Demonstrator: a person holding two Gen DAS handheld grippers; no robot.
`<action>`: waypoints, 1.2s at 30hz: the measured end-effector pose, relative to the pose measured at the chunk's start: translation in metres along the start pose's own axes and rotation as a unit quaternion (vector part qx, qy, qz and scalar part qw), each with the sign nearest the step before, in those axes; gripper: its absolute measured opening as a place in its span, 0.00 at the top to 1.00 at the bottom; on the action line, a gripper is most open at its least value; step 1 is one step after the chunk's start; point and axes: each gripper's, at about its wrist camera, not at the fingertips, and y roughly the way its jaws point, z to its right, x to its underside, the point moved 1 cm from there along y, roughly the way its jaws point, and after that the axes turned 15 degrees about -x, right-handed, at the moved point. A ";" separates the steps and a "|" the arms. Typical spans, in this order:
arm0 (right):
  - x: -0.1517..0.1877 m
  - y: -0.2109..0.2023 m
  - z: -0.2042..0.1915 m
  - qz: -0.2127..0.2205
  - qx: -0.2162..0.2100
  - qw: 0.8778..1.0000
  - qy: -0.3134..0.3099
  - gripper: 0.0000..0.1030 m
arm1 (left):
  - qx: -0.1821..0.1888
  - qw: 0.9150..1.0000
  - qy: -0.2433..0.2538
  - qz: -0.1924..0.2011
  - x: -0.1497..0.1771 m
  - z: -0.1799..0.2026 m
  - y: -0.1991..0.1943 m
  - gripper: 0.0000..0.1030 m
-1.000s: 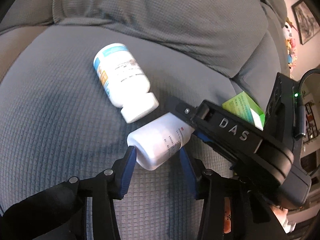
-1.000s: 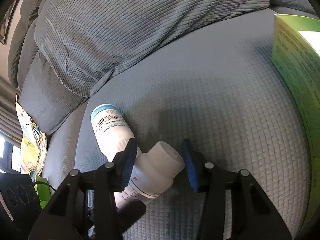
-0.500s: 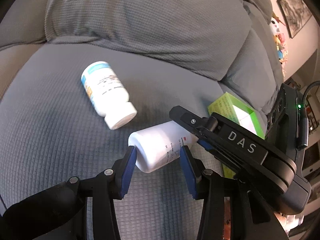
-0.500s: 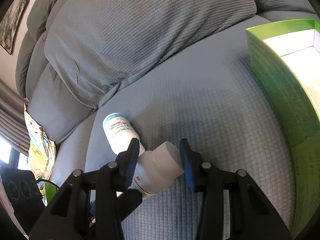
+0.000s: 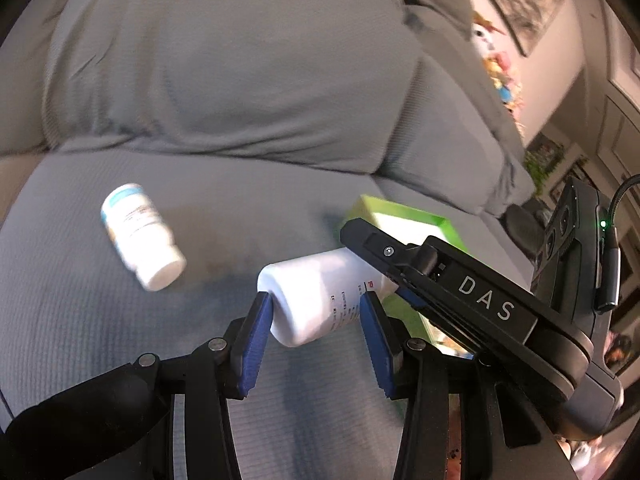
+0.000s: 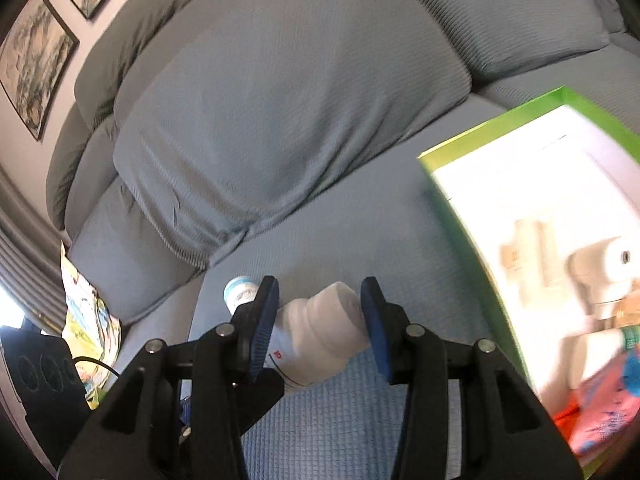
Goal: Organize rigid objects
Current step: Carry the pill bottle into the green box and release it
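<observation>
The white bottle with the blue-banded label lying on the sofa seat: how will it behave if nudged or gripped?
The blue-banded bottle lies on its side, so a sideways nudge would probably roll it, though the soft ribbed seat cushion should slow it. It looks like rigid plastic, likely to hold shape under the fingers. Its smooth round wall may slip unless gripped squarely.

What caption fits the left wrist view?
Both tools, left and right, grip one white bottle above the sofa; another bottle lies nearby.

White bottle (image 5: 316,300), green box (image 6: 500,128), grey ribbed sofa (image 5: 240,80), blue-padded jaws
</observation>
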 end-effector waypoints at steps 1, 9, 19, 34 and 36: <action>-0.002 -0.007 0.001 0.009 0.003 1.000 -0.002 0.58 | 0.004 1.000 0.006 0.004 -0.001 0.007 -0.001 0.55; -0.012 -0.057 0.025 0.065 0.030 0.997 0.000 0.58 | 0.043 0.998 0.049 0.020 0.000 0.058 0.002 0.55; -0.017 -0.114 0.068 0.116 0.077 0.990 0.027 0.57 | 0.093 0.991 0.100 0.015 0.007 0.129 0.020 0.55; -0.017 -0.159 0.115 0.141 0.151 0.976 0.067 0.56 | 0.152 0.980 0.126 -0.024 0.026 0.188 0.053 0.55; -0.017 -0.163 0.121 0.142 0.156 0.975 0.072 0.56 | 0.155 0.979 0.127 -0.028 0.027 0.192 0.056 0.55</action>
